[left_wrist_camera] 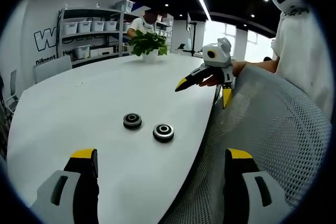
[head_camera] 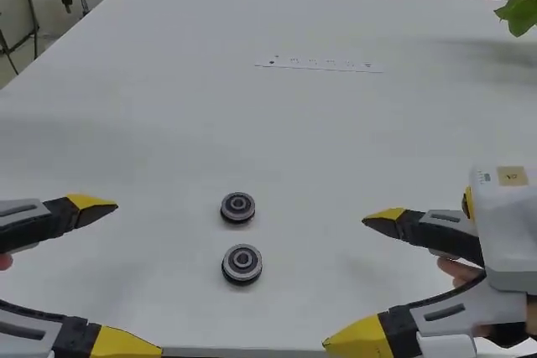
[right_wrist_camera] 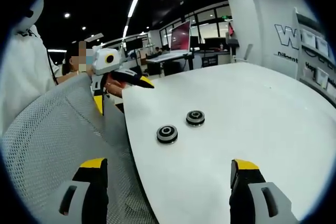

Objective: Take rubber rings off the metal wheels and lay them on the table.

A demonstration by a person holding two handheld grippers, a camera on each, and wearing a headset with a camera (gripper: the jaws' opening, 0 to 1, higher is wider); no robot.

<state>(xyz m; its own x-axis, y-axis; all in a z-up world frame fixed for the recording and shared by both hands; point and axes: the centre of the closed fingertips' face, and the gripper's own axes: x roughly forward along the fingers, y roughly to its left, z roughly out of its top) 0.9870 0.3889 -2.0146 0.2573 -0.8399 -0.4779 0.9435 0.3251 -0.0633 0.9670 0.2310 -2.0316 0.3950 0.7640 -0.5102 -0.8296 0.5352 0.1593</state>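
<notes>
Held left tongs (head_camera: 109,274) and right tongs (head_camera: 367,279) wide open and empty, flanking near wheel (head_camera: 242,264) and far wheel (head_camera: 237,208) on worktop (head_camera: 294,140), likely readying to strip rubber rings (head_camera: 224,265).

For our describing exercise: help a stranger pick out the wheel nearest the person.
Find the big white table. Near its edge by the person lie two small black-ringed wheels, one behind the other. Yours is the near wheel, closest to that edge; the far wheel lies just beyond it.
</notes>
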